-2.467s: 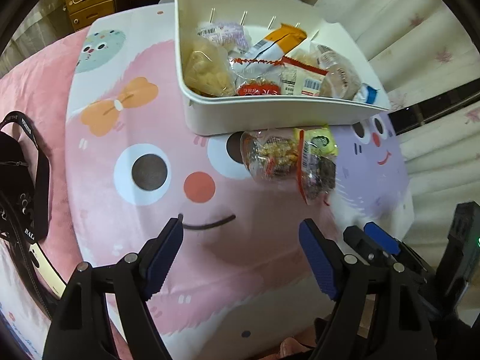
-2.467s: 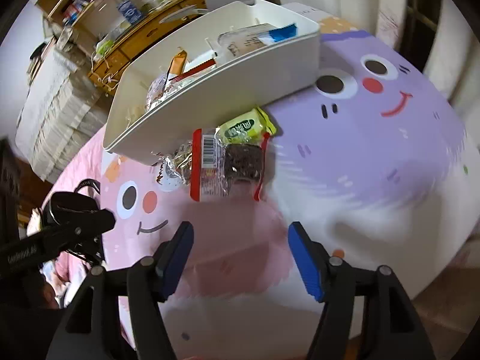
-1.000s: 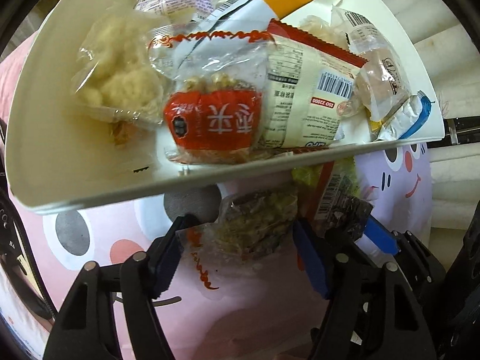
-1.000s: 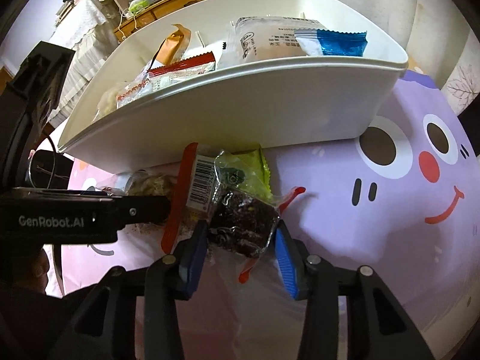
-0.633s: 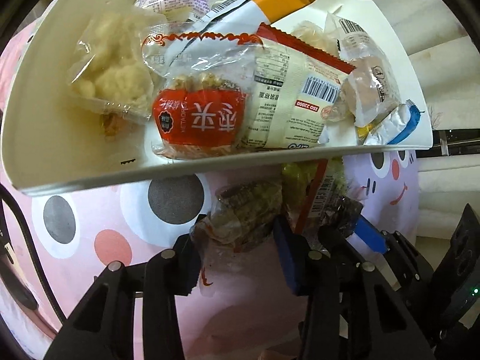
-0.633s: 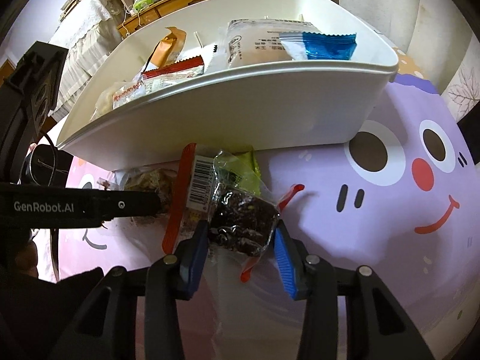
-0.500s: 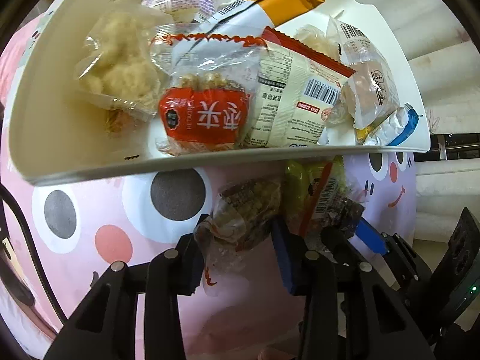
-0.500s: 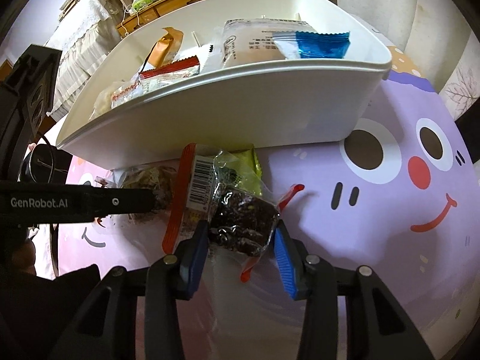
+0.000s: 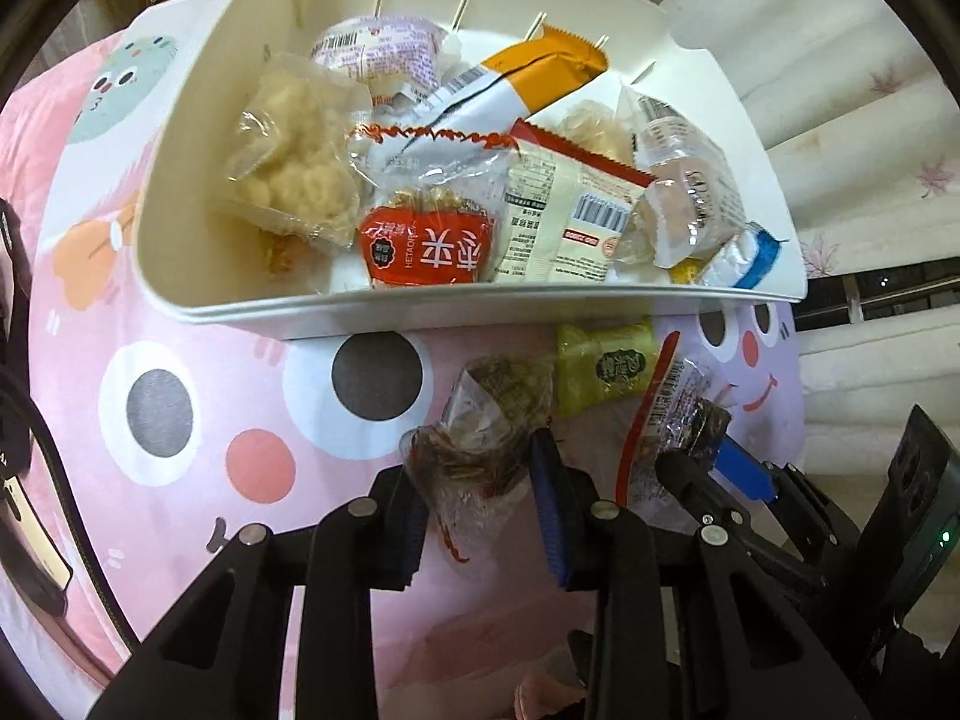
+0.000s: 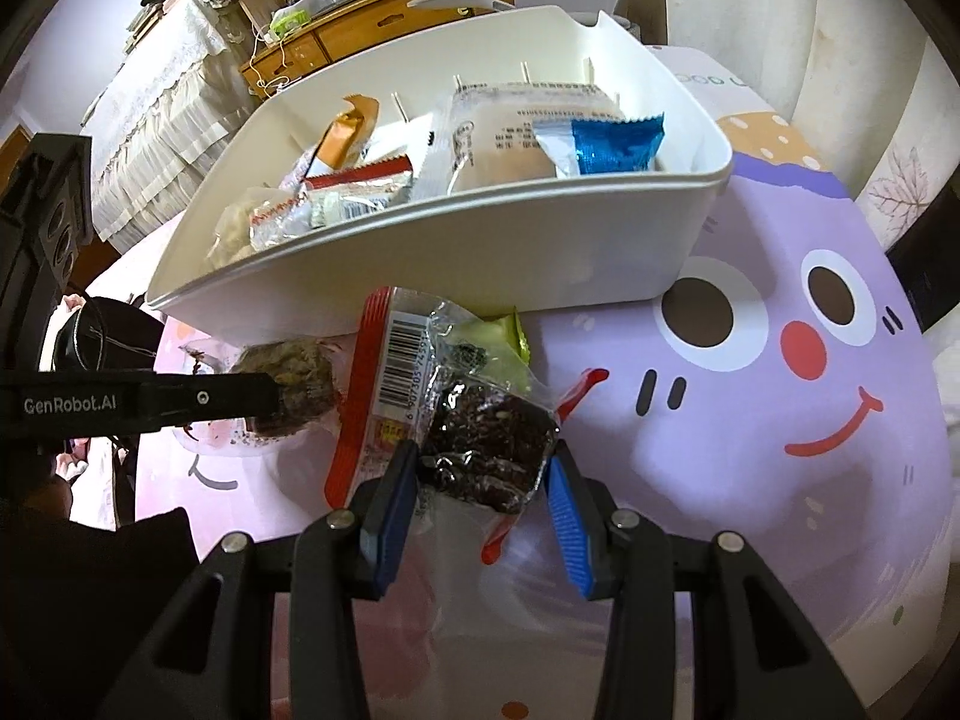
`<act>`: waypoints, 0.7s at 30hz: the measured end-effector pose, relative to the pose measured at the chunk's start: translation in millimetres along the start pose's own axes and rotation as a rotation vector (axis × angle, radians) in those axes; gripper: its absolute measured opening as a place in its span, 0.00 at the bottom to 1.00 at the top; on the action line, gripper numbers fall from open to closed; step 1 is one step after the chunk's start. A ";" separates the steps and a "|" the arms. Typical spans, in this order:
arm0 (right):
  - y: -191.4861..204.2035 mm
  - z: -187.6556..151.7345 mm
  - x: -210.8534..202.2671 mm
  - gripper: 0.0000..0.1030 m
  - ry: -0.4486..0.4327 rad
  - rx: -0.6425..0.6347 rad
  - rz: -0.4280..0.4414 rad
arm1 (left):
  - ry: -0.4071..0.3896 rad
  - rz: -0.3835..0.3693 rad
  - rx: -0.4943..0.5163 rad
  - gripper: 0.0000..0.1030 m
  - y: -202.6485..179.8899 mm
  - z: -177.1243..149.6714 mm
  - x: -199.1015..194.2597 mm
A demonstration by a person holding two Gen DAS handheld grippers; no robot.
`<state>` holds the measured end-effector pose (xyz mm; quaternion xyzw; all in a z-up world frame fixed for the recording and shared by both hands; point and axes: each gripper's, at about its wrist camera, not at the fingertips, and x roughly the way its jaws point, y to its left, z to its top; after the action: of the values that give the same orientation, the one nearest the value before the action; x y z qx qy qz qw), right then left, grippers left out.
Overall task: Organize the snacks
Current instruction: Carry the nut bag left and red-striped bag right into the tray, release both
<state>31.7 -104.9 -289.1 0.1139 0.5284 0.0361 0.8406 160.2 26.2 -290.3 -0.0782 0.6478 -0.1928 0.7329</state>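
pickup step: left gripper jaws clenched on clear grain snack pack, right gripper jaws grasping dark snack pack; next, carry both over the white bin rim and release.

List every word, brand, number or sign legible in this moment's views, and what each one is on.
"GenRobot.AI": side of the left tool.
"HETAO": upside down on the red snack pack in the white bin, beside two large Chinese characters.
"ISO 22000": upside down on the cream packet.
Barcode digits on the red-edged packet in the right tool: too small to read reliably.
Other packet print: blurred.
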 end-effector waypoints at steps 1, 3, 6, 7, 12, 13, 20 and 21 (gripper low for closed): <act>0.9 0.1 -2.7 0.41 -0.005 -0.004 0.000 | -0.005 -0.004 0.002 0.28 1.2 -1.9 -3.9; 3.7 1.1 -7.0 0.41 -0.012 -0.013 -0.003 | -0.009 -0.001 0.001 0.28 6.1 -5.4 -13.7; 14.1 1.7 -9.7 0.41 -0.025 -0.021 -0.006 | -0.018 -0.007 -0.004 0.29 16.3 -10.8 -30.3; 16.6 1.8 -11.5 0.41 -0.030 -0.024 -0.008 | -0.025 -0.009 -0.004 0.29 18.3 -12.3 -34.6; 31.5 8.7 -27.0 0.41 -0.071 -0.049 -0.004 | -0.071 -0.006 0.036 0.29 31.0 -22.3 -68.7; 33.8 10.3 -30.5 0.41 -0.079 -0.053 -0.004 | -0.082 -0.006 0.044 0.29 32.1 -23.9 -74.6; 57.9 29.5 -49.8 0.42 -0.157 -0.095 0.000 | -0.166 -0.016 0.055 0.29 39.4 -18.2 -116.7; 60.5 33.3 -51.8 0.42 -0.169 -0.103 -0.003 | -0.183 -0.015 0.056 0.29 40.9 -15.6 -123.5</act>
<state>42.4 -60.6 -215.8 0.0727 0.4534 0.0523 0.8868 141.7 113.1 -194.0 -0.0798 0.5717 -0.2084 0.7895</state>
